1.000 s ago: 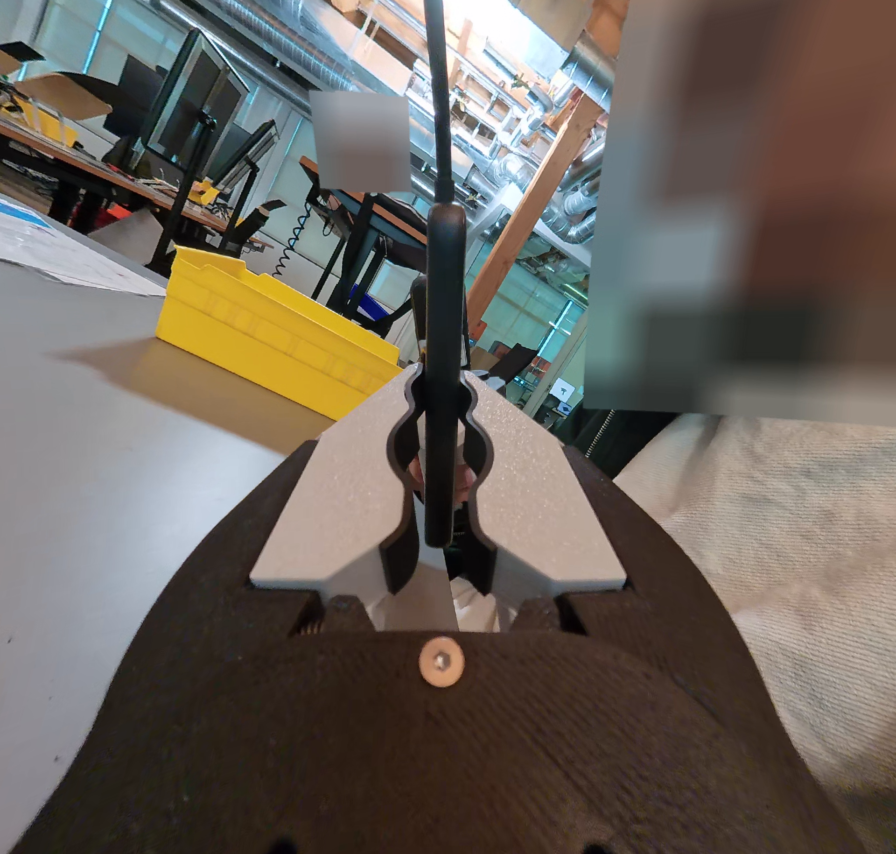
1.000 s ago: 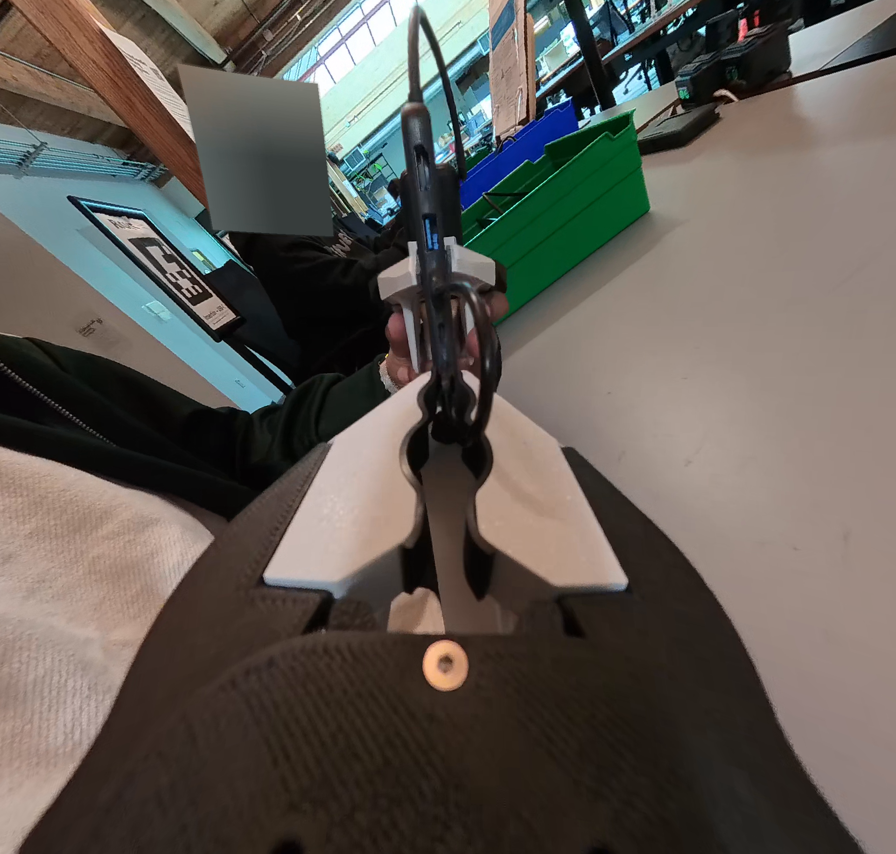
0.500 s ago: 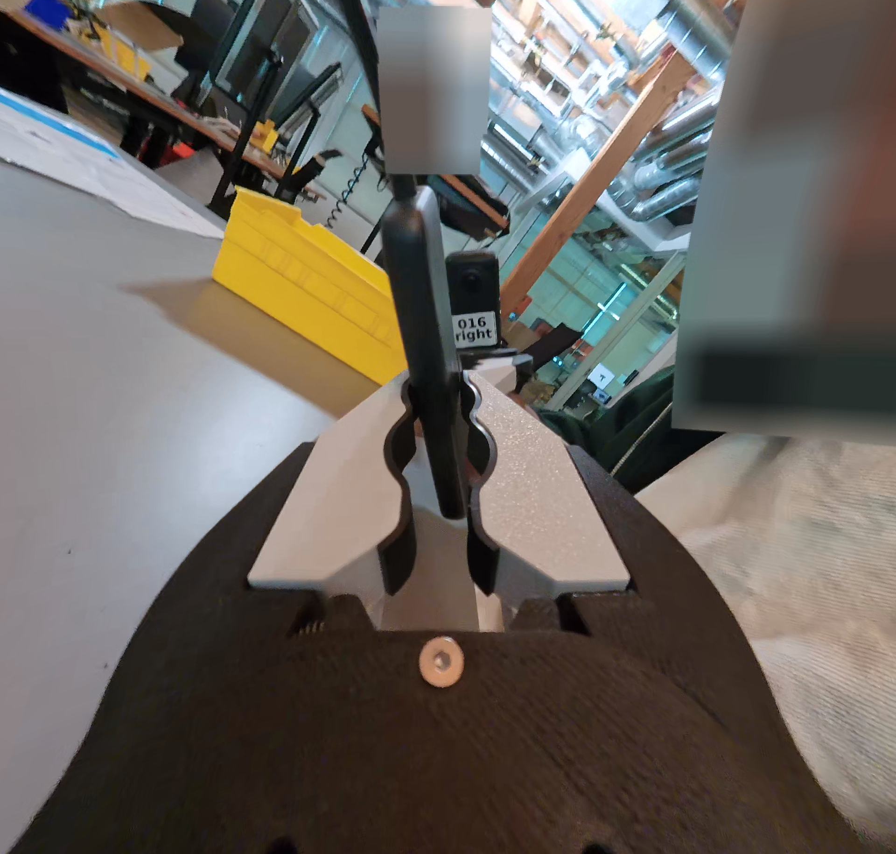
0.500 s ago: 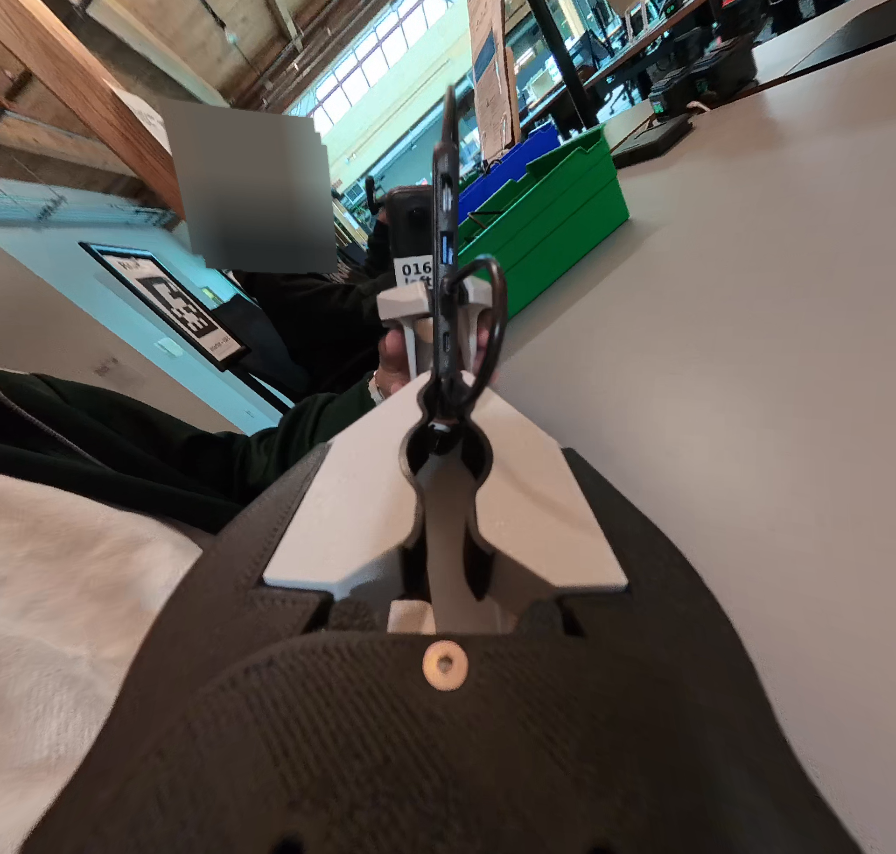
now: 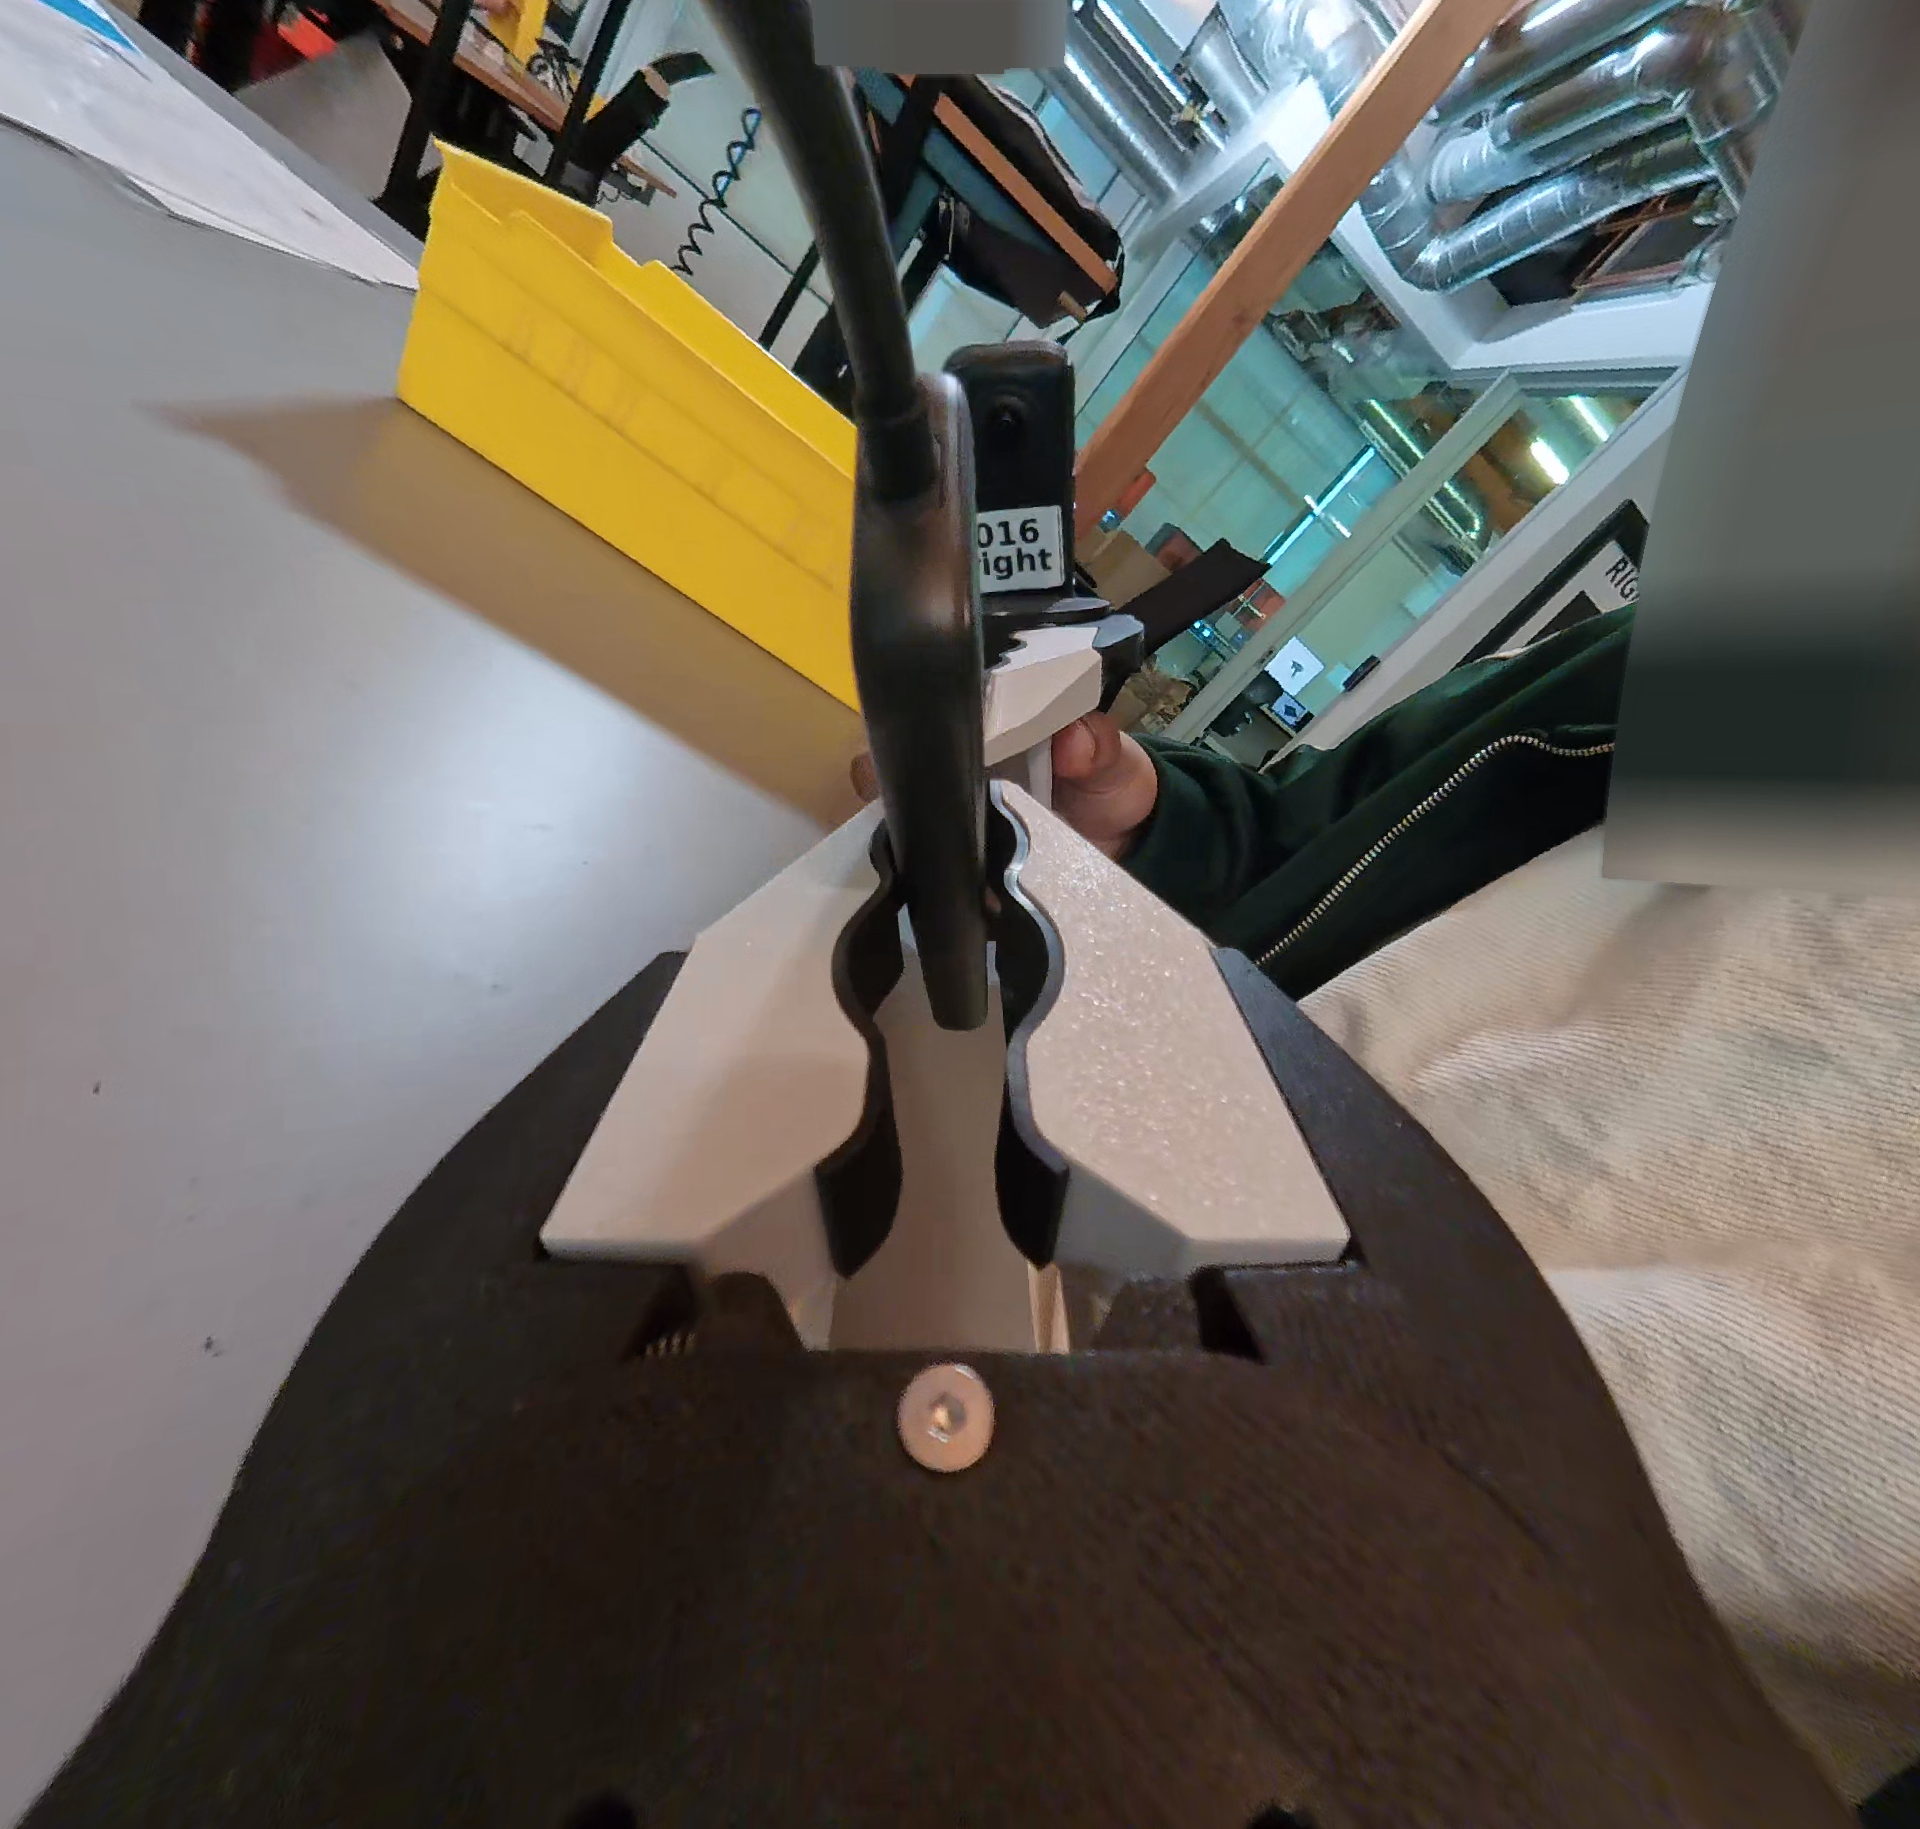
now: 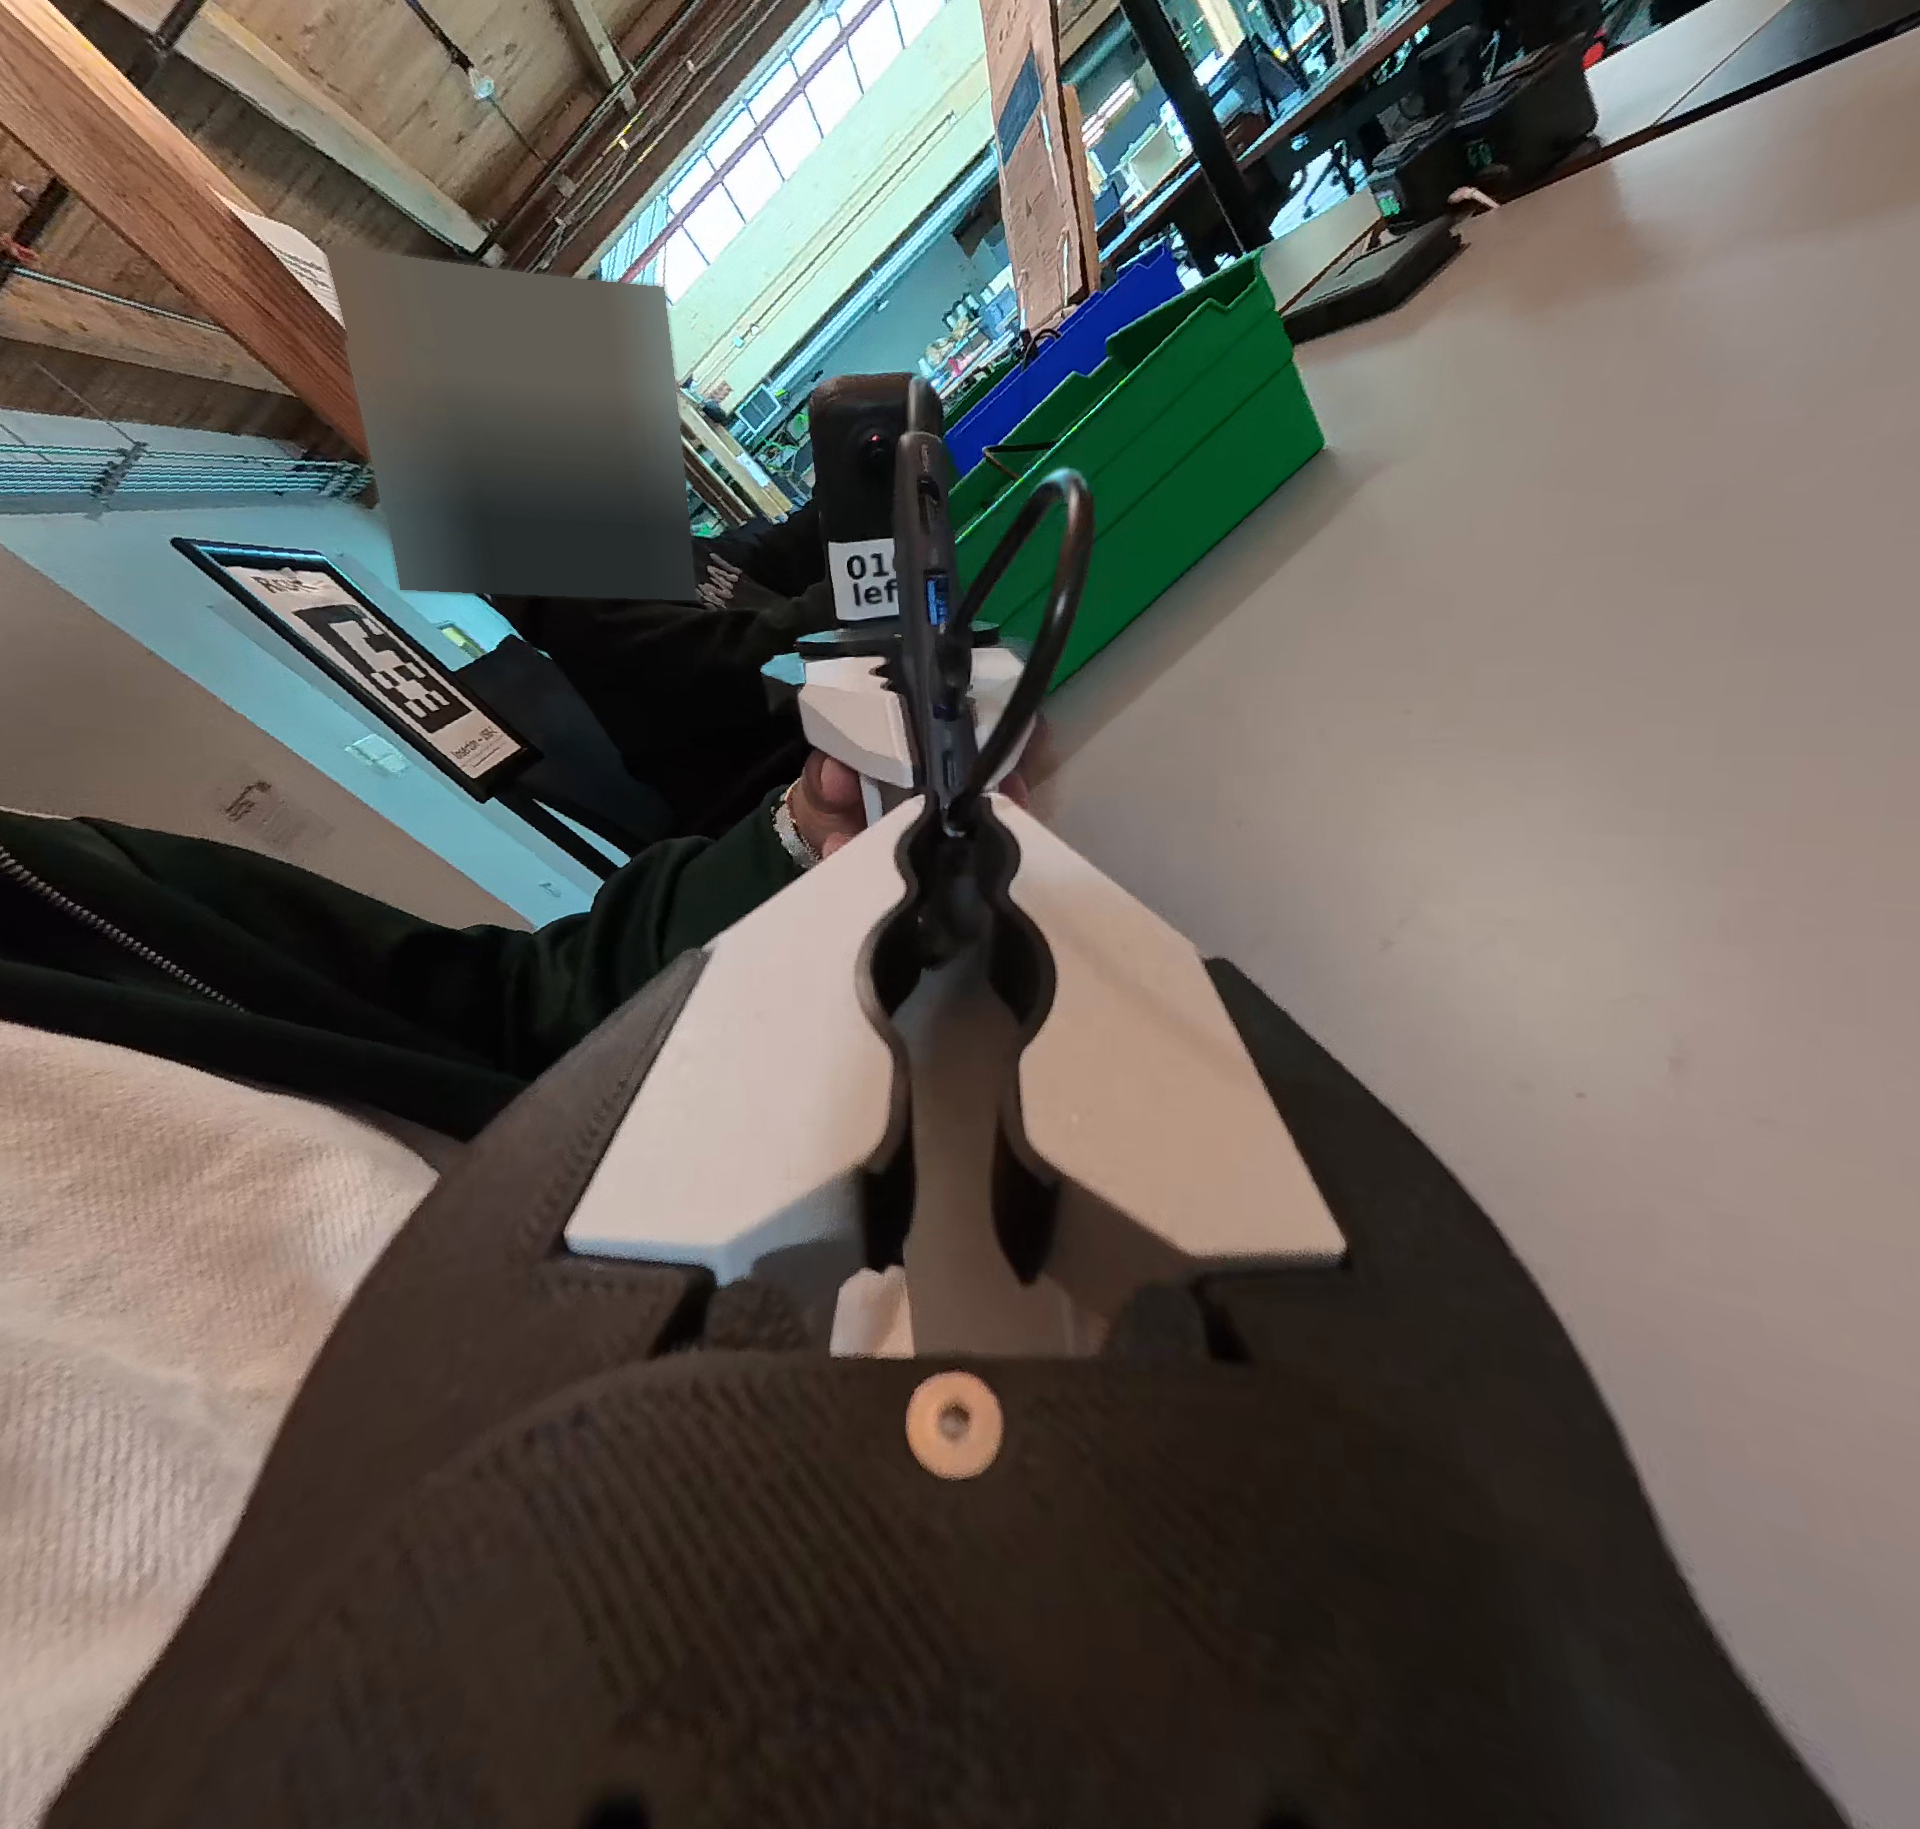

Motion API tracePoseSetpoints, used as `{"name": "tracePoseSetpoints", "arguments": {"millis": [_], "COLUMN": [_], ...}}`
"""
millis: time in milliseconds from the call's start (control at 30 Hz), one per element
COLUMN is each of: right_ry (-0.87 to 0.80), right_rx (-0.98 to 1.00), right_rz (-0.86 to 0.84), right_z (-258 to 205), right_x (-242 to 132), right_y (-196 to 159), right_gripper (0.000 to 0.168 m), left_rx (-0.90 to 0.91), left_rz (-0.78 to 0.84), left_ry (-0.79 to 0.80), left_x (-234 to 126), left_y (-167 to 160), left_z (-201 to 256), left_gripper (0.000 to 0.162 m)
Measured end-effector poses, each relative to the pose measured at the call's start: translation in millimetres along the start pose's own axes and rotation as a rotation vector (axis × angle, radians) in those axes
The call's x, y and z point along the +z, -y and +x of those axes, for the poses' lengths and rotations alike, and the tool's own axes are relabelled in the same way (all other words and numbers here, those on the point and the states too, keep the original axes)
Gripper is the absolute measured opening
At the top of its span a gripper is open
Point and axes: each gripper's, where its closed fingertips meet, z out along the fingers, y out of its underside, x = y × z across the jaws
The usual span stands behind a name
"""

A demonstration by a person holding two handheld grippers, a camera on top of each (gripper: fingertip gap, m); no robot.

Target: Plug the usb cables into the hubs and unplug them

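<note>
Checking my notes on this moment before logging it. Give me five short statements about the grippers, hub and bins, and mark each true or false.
1. The left gripper is shut on the black hub. True.
2. The right gripper is open and empty. False: it is shut on the cable.
3. A yellow bin sits on the table. True.
4. The green bin is beside a red one. False: a blue bin.
5. The hub lies flat on the table. False: it is held in the air.
</note>
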Motion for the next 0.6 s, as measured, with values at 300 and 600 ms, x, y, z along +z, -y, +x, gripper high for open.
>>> {"name": "tracePoseSetpoints", "arguments": {"millis": [300,600], "right_ry": [-0.022,0.008], "right_rx": [-0.031,-0.012], "right_rz": [-0.008,0.035], "right_z": [2.4,-2.5], "right_x": [-1.3,-3.7], "right_y": [1.6,9.0], "right_gripper": [0.005,0.005], "left_rx": [-0.008,-0.044], "left_rz": [0.011,0.067], "left_ry": [0.013,-0.025], "left_x": [3.1,6.2], "left_y": [1.3,7.9], "left_z": [-1.7,3.2], "left_gripper": [0.009,0.009]}}
